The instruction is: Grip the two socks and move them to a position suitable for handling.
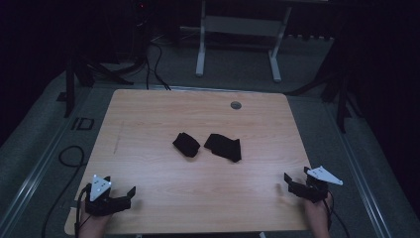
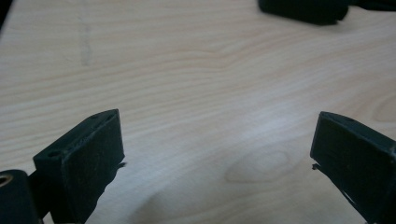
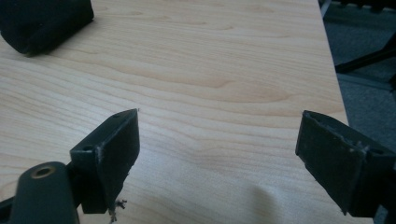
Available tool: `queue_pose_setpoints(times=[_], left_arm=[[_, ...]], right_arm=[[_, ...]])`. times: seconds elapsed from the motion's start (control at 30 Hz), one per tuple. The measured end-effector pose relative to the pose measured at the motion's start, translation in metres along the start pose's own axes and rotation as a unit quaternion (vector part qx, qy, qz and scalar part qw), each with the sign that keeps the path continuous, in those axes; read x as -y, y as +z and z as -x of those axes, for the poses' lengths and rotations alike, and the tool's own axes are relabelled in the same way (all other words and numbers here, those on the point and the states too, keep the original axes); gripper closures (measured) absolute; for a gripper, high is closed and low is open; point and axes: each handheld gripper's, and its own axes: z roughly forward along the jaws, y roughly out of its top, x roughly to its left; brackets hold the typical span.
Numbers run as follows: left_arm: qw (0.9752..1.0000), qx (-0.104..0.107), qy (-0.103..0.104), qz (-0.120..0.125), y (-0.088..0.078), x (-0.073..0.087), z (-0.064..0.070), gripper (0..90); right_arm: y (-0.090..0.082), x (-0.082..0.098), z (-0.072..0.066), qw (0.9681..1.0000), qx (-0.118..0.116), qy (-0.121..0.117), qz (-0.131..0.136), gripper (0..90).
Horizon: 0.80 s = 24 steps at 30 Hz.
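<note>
Item: two dark cloth bundles, probably socks, at the middle of the wooden table. The left bundle is compact and rolled; the right bundle is flatter and wider, lying just beside it, seemingly with a narrow strip of wood between them. Item: left gripper, resting at the near left corner, jaws spread wide with nothing but bare tabletop between them; the left gripper view catches the edge of a bundle far ahead. Item: right gripper, near the near right edge, jaws likewise wide apart and empty. Both tools sit well apart from the cloth. Handling note: the step in hand appears to be the reach inward. Best done by bringing each tool to the bundle on its own side, keeping the jaws wide until they straddle the cloth, then lowering close to the wood so the lower folds are caught rather than only the top layer. Soft fabric may slide; approach slowly.
</note>
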Motion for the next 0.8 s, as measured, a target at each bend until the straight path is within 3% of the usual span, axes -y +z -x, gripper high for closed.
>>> queue_pose_setpoints(times=[0.1,0.17,0.27,0.43,0.53,0.73,0.8], left_arm=[[1.0000,0.003,0.001,-0.004,-0.002,0.000,-0.001,3.1],[0.9998,0.016,0.000,-0.011,-0.003,-0.001,-0.002,3.1],[0.9997,0.020,0.004,-0.015,-0.002,-0.001,-0.001,3.1],[0.9966,0.068,-0.009,-0.045,0.008,-0.009,0.010,4.2],[0.9953,0.086,-0.011,-0.041,0.011,-0.011,0.015,4.5],[0.9941,0.099,0.016,-0.040,0.025,-0.024,0.035,4.3],[0.9933,0.102,0.027,-0.047,0.030,-0.029,0.040,4.3]], right_arm=[[-0.001,-0.002,0.002,0.9999,-0.009,-0.001,-0.009,13.6],[-0.001,-0.004,0.004,0.9995,-0.027,0.000,-0.017,13.6],[-0.001,-0.005,0.005,0.9994,-0.025,-0.001,-0.025,13.6],[-0.004,-0.013,0.001,0.9984,-0.043,-0.006,-0.035,13.6],[-0.003,-0.015,-0.002,0.9978,-0.052,-0.007,-0.039,14.0],[0.005,-0.018,-0.017,0.9958,-0.071,-0.019,-0.056,13.8],[0.008,-0.019,-0.021,0.9943,-0.087,-0.019,-0.058,13.7]])
